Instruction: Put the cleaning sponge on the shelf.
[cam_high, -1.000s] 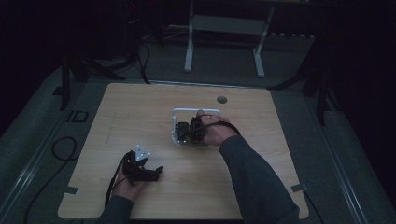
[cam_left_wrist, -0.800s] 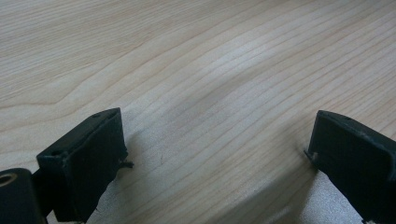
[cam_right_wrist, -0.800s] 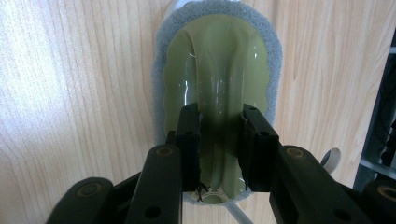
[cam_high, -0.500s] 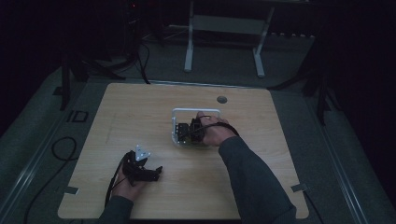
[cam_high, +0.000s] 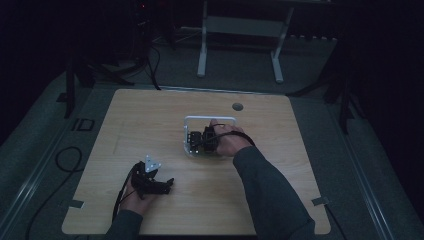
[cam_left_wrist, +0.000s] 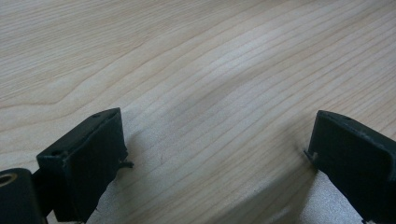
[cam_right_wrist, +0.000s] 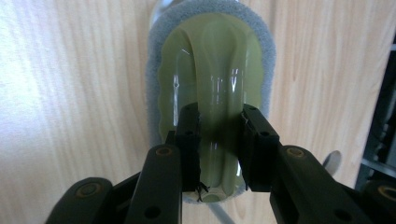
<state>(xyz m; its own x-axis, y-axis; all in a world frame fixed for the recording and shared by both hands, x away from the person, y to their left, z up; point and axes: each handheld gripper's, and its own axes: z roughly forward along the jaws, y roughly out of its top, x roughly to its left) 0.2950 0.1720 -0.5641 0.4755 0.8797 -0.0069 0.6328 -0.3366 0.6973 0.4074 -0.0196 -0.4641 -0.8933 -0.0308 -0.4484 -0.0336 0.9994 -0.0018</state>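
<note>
A scrubber with a translucent yellow-green handle on a grey sponge pad lies below my right gripper. Its jaws press on both sides of the handle's raised ridge, so it is shut on the scrubber. In the high view my right gripper sits at the middle of the wooden table, inside a white wire frame. My left gripper rests on the table near the front left. Its jaws stand wide apart over bare wood, and my left gripper is open and holds nothing.
A small round grommet sits in the table's far side. Cables trail over the dark floor at the left. A white stand is beyond the table. Bare wood lies between the two grippers.
</note>
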